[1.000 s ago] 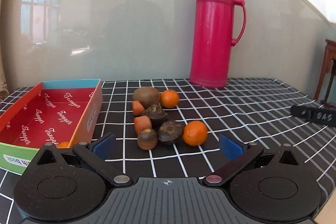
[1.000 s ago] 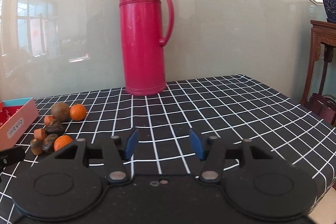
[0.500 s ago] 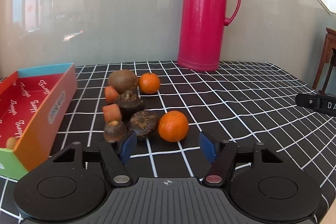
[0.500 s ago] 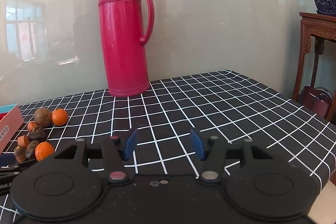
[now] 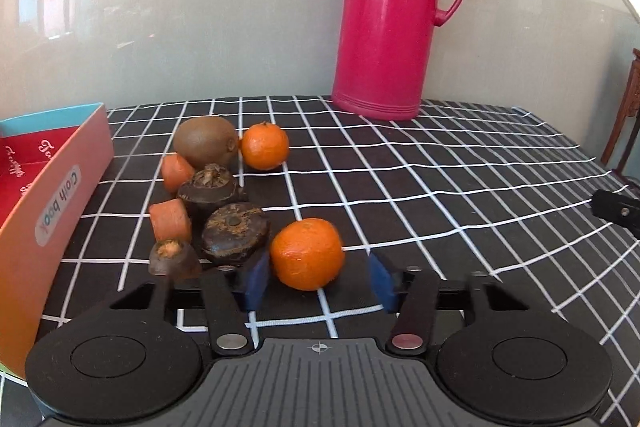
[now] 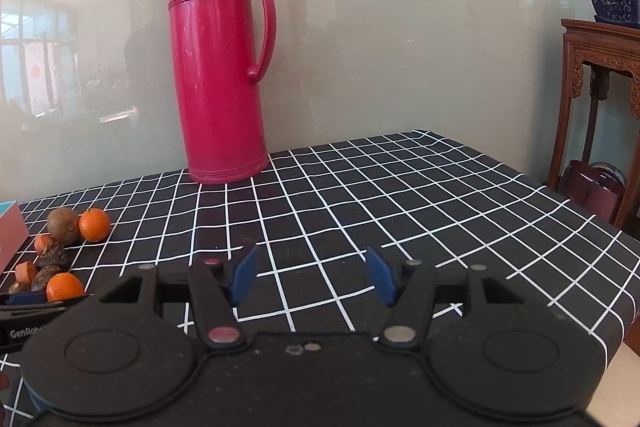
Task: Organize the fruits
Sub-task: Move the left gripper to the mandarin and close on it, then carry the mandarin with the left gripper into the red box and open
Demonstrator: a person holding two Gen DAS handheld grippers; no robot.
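Note:
A small heap of fruit lies on the checked tablecloth: a near mandarin, a far mandarin, a kiwi, two dark water chestnuts, a small dark piece and two orange chunks. My left gripper is open, its blue pads either side of the near mandarin, not touching it. The red box stands to the left. My right gripper is open and empty over bare cloth; the fruit heap is far to its left.
A tall pink thermos flask stands at the back against the wall, also in the right wrist view. A wooden side stand with a potted plant is beyond the table's right edge. The right gripper's tip shows at the right.
My left gripper has moved forward and lower to the near mandarin, which now lies between its pads, and its jaws have narrowed. The right gripper has shifted slightly, still open.

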